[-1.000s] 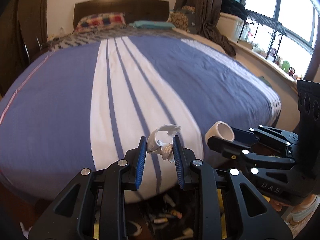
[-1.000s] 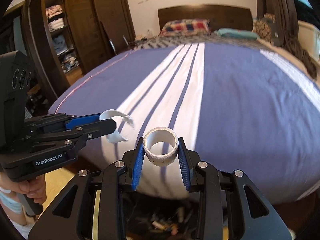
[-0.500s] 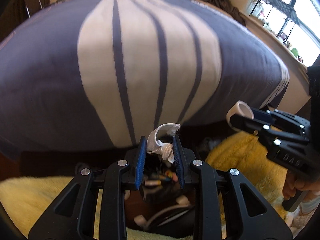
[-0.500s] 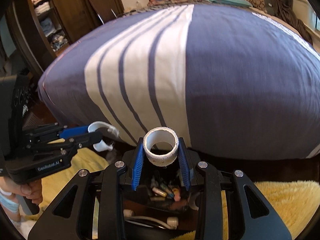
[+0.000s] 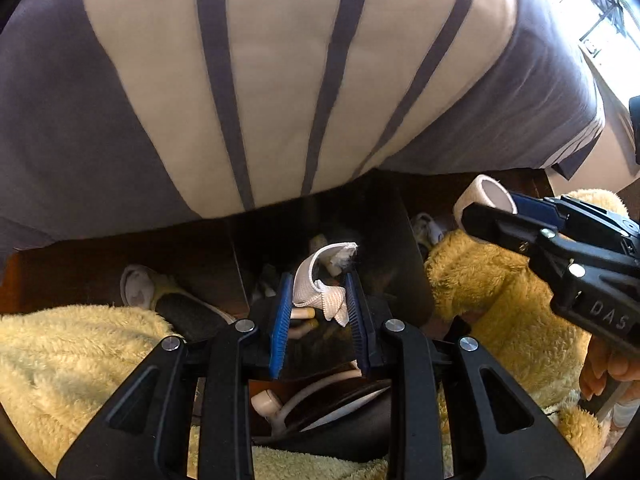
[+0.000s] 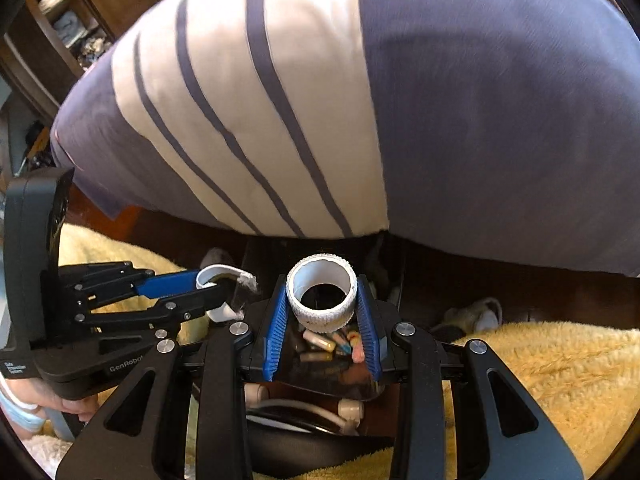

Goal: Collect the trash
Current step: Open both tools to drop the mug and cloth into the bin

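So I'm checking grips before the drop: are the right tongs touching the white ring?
Touching. The right wrist view shows the white ring pinched between both blue pads of the right tongs, with no gap on either side.

Blue, white and yellow around us

We see a slate-blue bedcover [image 5: 100, 120] with a white band and blue stripes, a fluffy yellow rug [image 6: 560, 360], and blue pads [image 5: 280, 320] on black claws.

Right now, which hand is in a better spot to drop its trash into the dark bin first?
Probably the right. The right gripper holds the white tape ring directly over the dark bin. The left gripper, pinching the crumpled white strip, hangs above it too, but looks nearer its edge.
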`<state>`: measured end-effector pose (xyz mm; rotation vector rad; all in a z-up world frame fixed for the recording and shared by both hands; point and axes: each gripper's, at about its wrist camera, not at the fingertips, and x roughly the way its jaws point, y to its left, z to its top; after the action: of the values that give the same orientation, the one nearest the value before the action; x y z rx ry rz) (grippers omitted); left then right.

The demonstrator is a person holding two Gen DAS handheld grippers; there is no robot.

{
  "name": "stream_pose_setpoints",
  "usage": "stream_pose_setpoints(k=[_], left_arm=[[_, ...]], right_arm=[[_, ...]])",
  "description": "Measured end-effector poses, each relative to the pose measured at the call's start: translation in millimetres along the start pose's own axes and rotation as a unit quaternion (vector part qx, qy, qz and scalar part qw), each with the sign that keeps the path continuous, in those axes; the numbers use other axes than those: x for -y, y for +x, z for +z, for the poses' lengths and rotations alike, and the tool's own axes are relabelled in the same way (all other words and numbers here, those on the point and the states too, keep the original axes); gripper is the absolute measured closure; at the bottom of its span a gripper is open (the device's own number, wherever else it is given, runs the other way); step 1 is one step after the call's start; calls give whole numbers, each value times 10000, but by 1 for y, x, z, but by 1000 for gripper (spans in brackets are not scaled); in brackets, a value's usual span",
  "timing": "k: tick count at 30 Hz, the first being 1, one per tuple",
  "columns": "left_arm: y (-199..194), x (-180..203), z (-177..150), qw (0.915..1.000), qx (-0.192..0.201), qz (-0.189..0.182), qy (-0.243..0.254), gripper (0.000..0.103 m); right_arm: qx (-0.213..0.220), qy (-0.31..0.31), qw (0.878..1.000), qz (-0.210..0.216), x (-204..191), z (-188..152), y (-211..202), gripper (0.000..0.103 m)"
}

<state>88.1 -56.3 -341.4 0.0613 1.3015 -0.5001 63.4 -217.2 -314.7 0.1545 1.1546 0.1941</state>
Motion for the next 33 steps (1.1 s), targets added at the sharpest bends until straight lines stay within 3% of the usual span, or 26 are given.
stream_pose_setpoints(k=[8, 12, 16, 20, 23, 25, 29, 31, 33], left_arm=[[19, 3, -1, 9993, -360, 20, 73, 75], [24, 0, 0, 9990, -451, 50, 8, 65], [24, -4, 1, 9989, -457, 45, -58, 57], [16, -8, 3, 9993, -352, 59, -133, 50], [4, -9, 5, 9996, -187, 71, -181, 43], [-6, -8, 7, 9998, -46, 82, -197, 32], [-36, -6, 10, 9990, 358, 198, -174, 21], [-50, -5, 10, 9981, 544, 241, -164, 17], [-66, -5, 11, 9967, 737, 288, -152, 14]], right_arm=[[-336, 30, 9994, 11, 0, 5, 22, 68], [-382, 72, 9992, 31, 3, 10, 26, 67], [-370, 135, 9992, 16, 7, 10, 27, 55], [-263, 197, 9995, -28, 8, 12, 19, 48], [-79, 258, 9996, -91, 11, 14, 7, 32], [42, 291, 9995, -119, 12, 15, -1, 24], [276, 326, 9990, -150, 13, 16, -21, 22], [410, 315, 9984, -239, 11, 17, -33, 11], [587, 266, 9974, -330, 9, 19, -48, 10]])
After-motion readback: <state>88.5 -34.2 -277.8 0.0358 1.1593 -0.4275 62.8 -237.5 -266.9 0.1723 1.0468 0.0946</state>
